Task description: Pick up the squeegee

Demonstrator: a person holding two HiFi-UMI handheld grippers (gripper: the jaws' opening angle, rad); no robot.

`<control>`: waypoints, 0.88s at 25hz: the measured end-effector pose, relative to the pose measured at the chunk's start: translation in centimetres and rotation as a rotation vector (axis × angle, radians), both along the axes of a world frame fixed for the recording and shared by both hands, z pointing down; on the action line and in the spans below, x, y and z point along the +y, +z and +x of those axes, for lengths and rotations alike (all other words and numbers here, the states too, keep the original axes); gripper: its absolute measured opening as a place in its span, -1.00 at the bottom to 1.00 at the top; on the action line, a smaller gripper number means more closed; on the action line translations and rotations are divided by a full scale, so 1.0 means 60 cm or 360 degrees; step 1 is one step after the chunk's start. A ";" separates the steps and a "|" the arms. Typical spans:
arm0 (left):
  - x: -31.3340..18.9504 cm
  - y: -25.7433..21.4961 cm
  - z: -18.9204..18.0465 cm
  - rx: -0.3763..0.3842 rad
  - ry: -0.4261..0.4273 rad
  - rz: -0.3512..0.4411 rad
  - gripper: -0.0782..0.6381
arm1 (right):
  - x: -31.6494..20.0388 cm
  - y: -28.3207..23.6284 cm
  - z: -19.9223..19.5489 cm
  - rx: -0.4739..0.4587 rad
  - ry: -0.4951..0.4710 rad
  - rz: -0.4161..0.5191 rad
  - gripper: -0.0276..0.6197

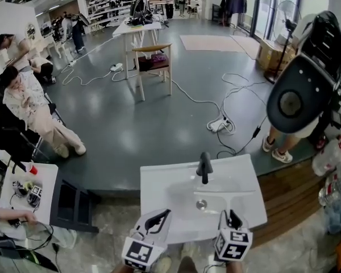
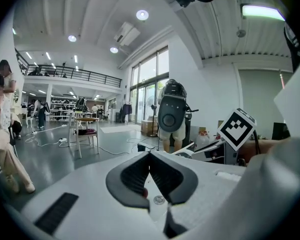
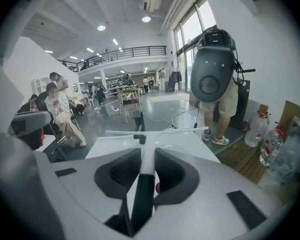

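Squeegee (image 3: pixel 146 160) pickup looked essentially done: the right claw (image 3: pixel 148 148) was clamped on its handle, with the blade out front above the white desk (image 1: pixel 159 186) and apparently clear of it. The left claw (image 2: pixel 150 155) was closed and empty. Both claws sat side by side at the desk's near edge, pointing forward and slightly down.

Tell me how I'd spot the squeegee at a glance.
Find the white rectangular washbasin with the black tap, right in front of the person. At its near edge, the right hand-held gripper is clamped on the white T-shaped squeegee. Nothing else nearby is so long and thin: a black grip, a white stem and a slim crossbar at the far end.
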State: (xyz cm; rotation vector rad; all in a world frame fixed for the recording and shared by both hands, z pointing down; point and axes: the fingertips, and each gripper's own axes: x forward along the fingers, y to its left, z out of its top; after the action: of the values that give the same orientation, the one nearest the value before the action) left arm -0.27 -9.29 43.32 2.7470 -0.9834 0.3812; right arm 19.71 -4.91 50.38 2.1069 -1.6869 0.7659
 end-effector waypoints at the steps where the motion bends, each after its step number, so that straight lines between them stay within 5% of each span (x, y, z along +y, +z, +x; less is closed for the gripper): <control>1: 0.005 -0.007 -0.002 0.0003 0.0007 0.0014 -0.78 | 0.011 -0.012 -0.001 0.0008 0.0015 0.0027 -0.66; 13: 0.081 -0.075 -0.017 0.0065 0.0122 0.0144 -0.78 | 0.135 -0.142 -0.040 0.0195 0.0095 0.0448 -0.66; 16: 0.089 -0.093 -0.018 0.0101 0.0160 0.0273 -0.78 | 0.171 -0.148 -0.054 0.0257 0.0087 0.0459 -0.66; 22: 0.120 -0.109 -0.028 0.0122 0.0209 0.0299 -0.78 | 0.217 -0.170 -0.085 0.0296 0.0097 0.0518 -0.66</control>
State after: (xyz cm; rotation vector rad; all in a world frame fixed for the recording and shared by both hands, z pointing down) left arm -1.92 -2.10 36.78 2.9804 -0.8634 0.2109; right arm 14.62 8.11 40.16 2.3687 -1.7466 0.3119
